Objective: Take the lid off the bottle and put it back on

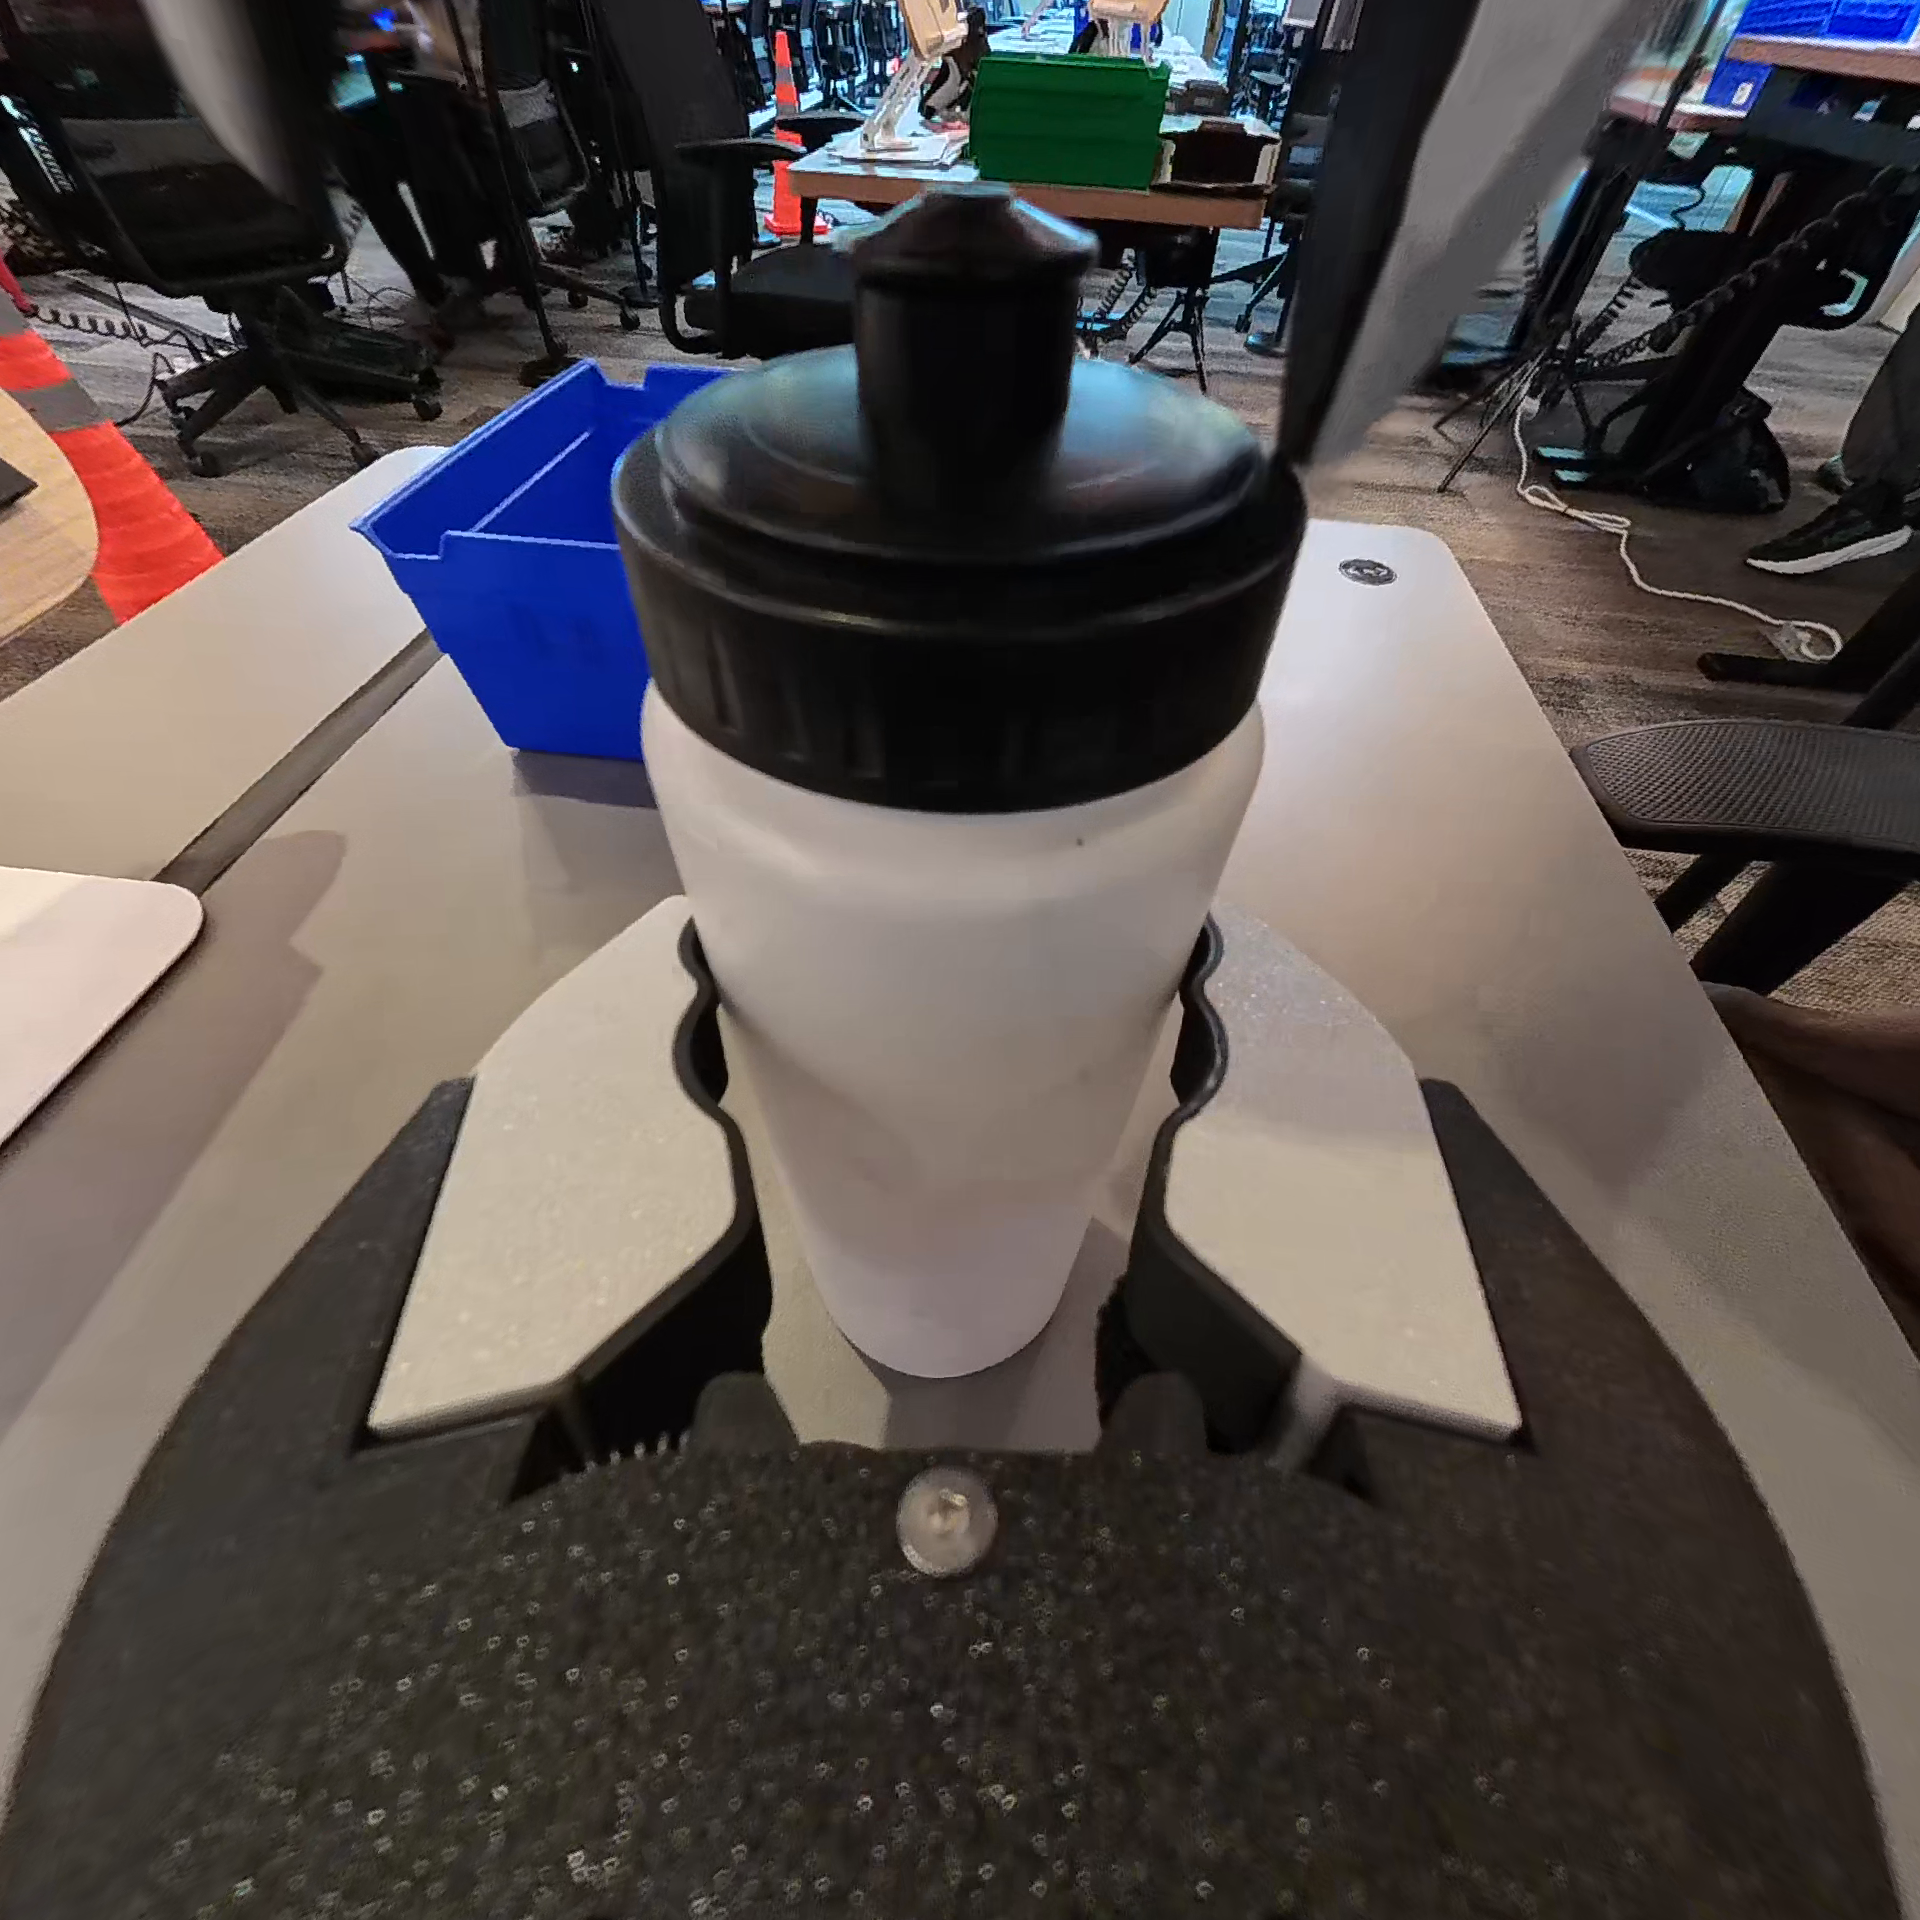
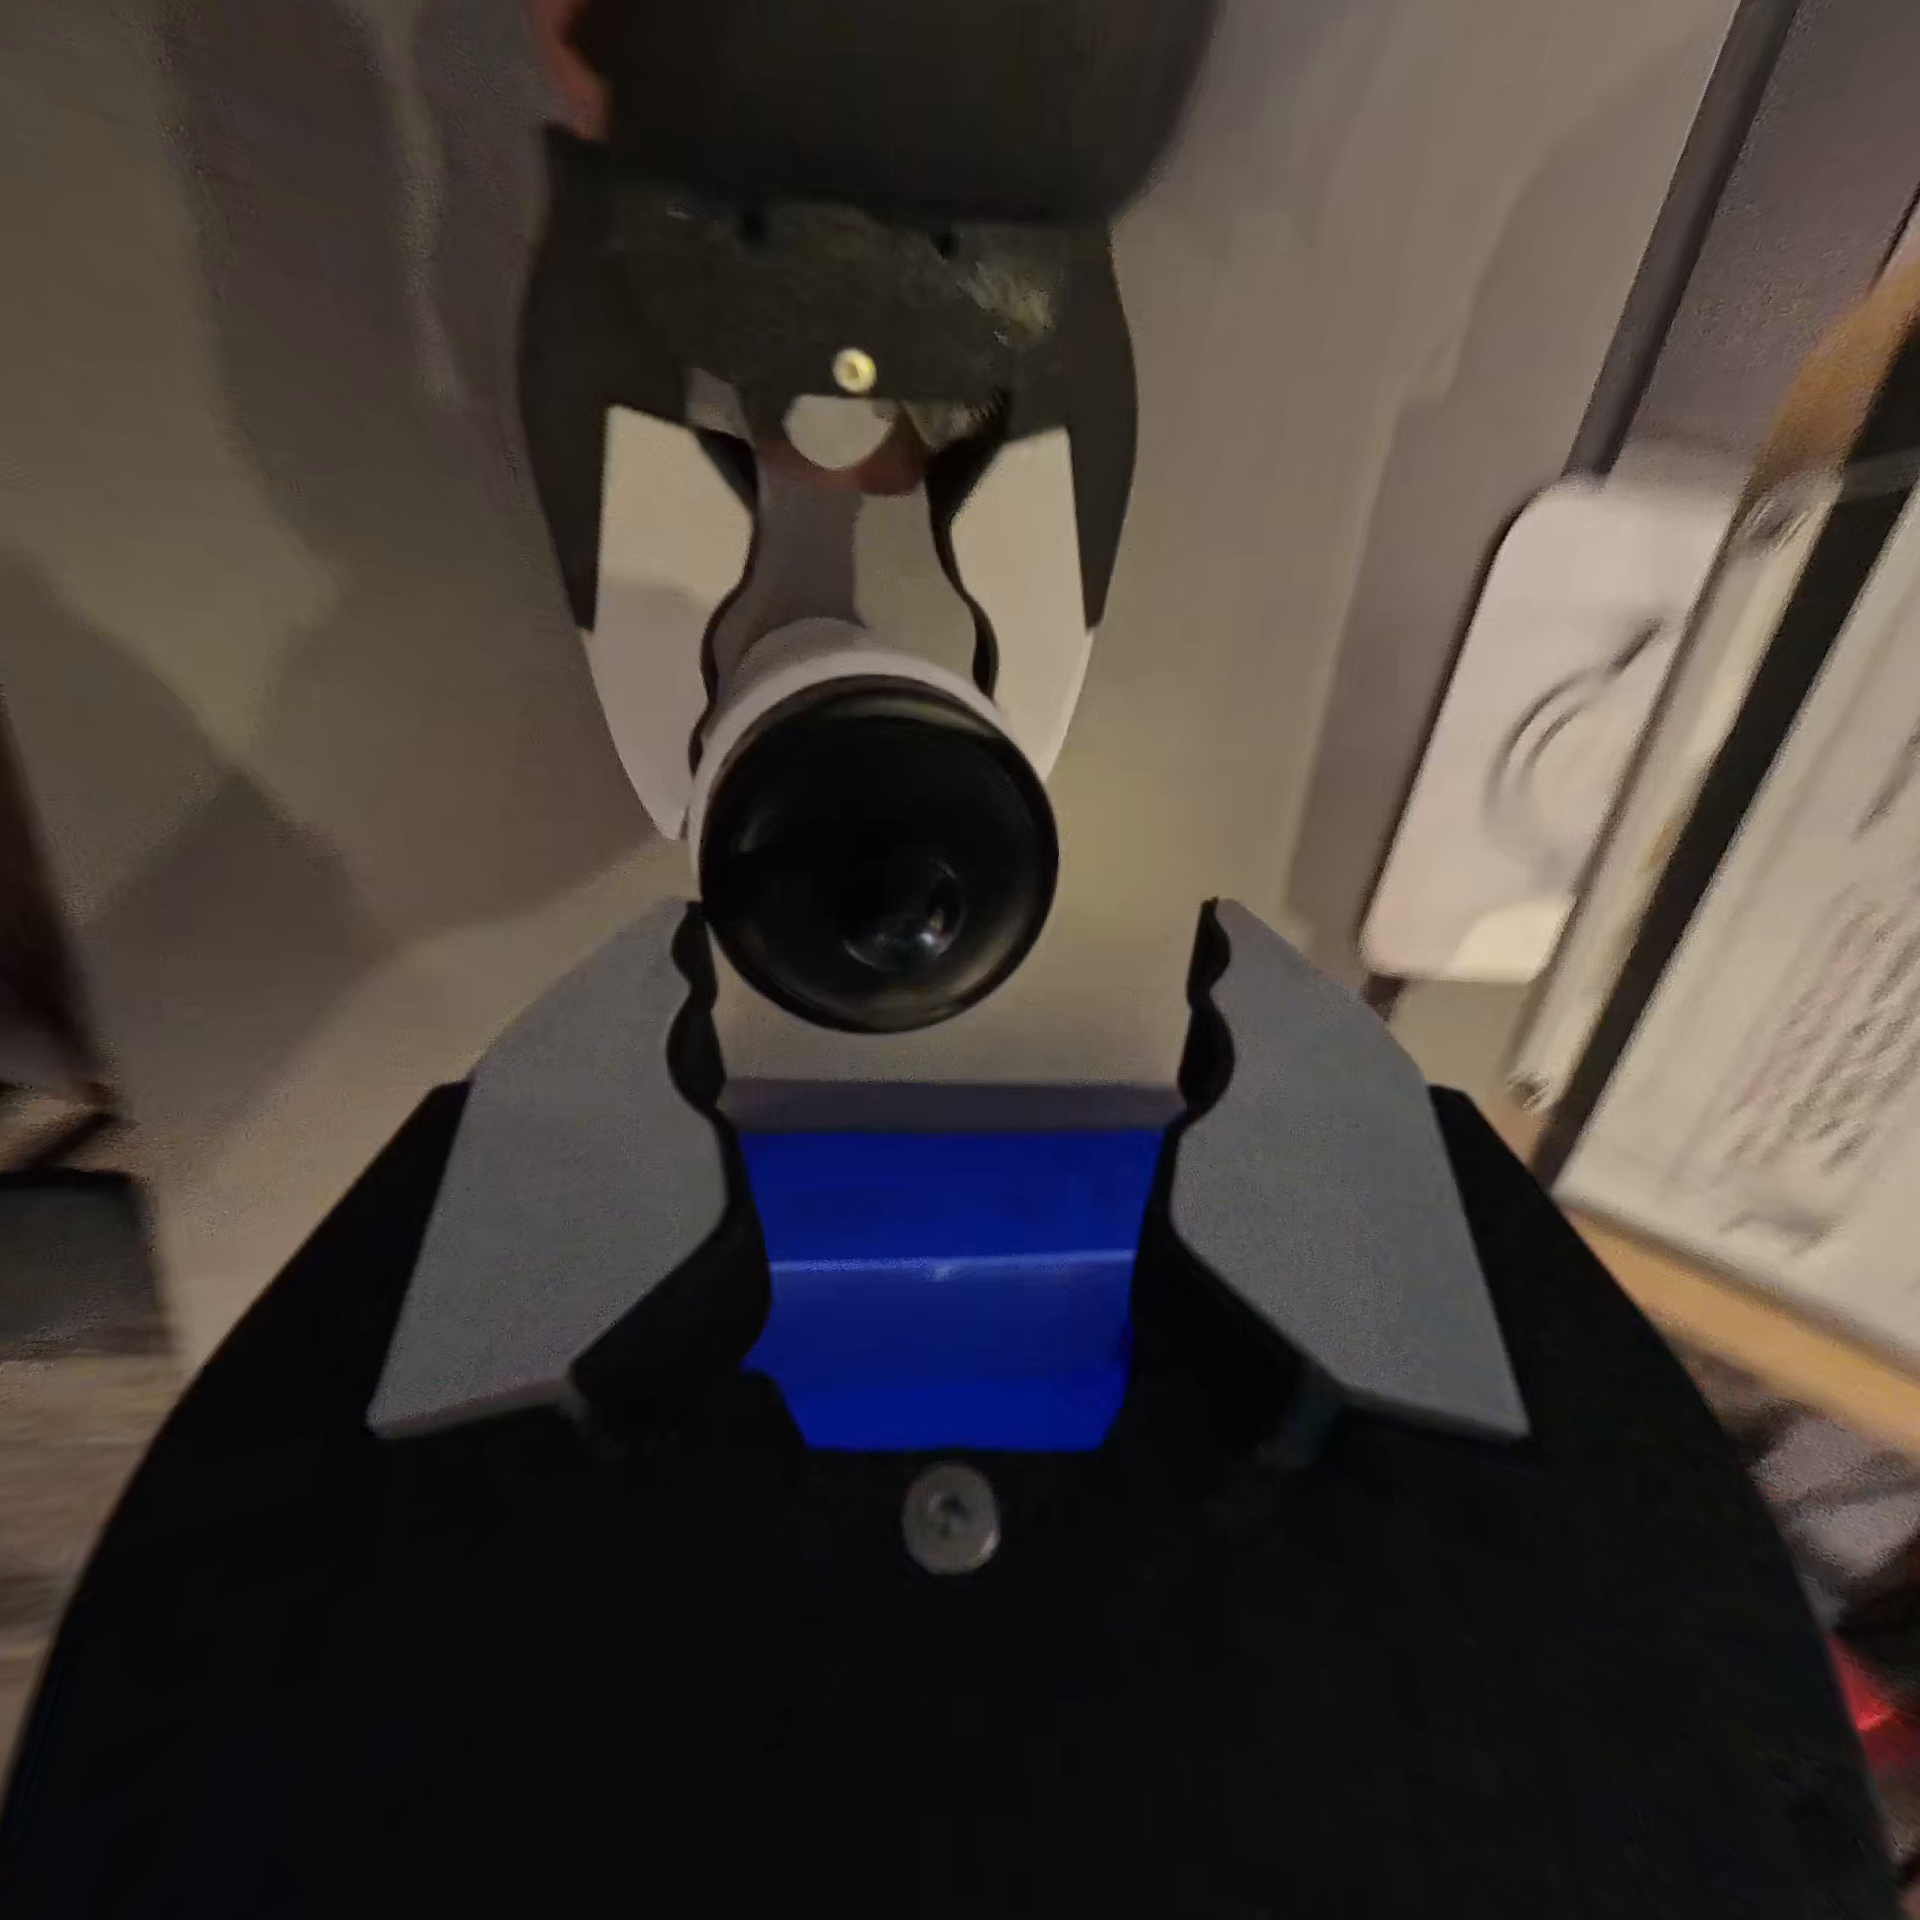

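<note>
In the left wrist view, the left hand-held gripper [image 1: 951,997] clasps the white plastic squeeze bottle [image 1: 951,1039] around its lower body, both wavy black pads [image 1: 698,1023] pressed to its sides, the bottle standing upright on the pale grey worktop [image 1: 1455,831]. The black ribbed screw lid with its pull spout [image 1: 956,582] sits on the neck; whether it is threaded tight cannot be told. A blue plastic bin [image 1: 499,592] stands just behind the bottle, and a blurred grey finger of the other hand-held gripper hangs beside the lid's rim at upper right. In the right wrist view, the right hand-held gripper [image 2: 951,997] looks down on the lid [image 2: 878,852] from above, its jaws spread wide and holding nothing; the lid lies off-centre, close to the left fingertip [image 2: 665,977] and clear of the right. The left hand-held gripper [image 2: 842,665] shows beyond, wrapped on the bottle [image 2: 790,665], with the bin [image 2: 935,1278] below. The likely risk is that closing from this offset would push the lid sideways and tip or twist the bottle in its hold. The right hand points steeply downward over the bottle; the left reaches in level from the side.
</note>
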`<state>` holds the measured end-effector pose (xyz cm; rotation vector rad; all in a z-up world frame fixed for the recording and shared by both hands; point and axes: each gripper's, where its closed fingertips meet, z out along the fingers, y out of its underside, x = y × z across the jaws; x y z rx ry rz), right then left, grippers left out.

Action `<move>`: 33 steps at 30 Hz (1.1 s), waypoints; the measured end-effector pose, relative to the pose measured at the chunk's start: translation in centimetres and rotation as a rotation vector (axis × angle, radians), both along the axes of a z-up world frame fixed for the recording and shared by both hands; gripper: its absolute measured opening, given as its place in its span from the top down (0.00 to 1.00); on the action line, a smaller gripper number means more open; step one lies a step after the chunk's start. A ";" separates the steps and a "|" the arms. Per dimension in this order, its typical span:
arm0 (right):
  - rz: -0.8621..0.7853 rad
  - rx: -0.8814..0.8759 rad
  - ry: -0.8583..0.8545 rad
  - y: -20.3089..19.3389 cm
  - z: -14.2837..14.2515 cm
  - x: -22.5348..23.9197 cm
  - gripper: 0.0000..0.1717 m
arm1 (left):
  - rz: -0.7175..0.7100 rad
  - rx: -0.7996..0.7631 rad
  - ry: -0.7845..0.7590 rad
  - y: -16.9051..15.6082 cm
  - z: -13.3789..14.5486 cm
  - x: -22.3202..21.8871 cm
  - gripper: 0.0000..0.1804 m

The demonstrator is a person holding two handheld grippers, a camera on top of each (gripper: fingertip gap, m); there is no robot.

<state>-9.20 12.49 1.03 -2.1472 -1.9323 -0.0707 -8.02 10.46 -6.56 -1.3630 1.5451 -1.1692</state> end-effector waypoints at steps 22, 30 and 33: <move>0.516 -0.166 -0.052 -1.3 -1.3 -0.5 0.60 | -0.012 -0.001 0.007 -0.2 -0.1 0.0 0.53; 0.179 -0.236 -0.098 -0.9 -1.4 -0.5 0.60 | -0.001 -0.011 0.007 0.2 -0.2 -0.1 0.53; -0.116 -0.257 -0.179 -1.0 -1.4 -0.4 0.60 | -0.003 -0.009 0.007 0.1 -0.2 -0.2 0.53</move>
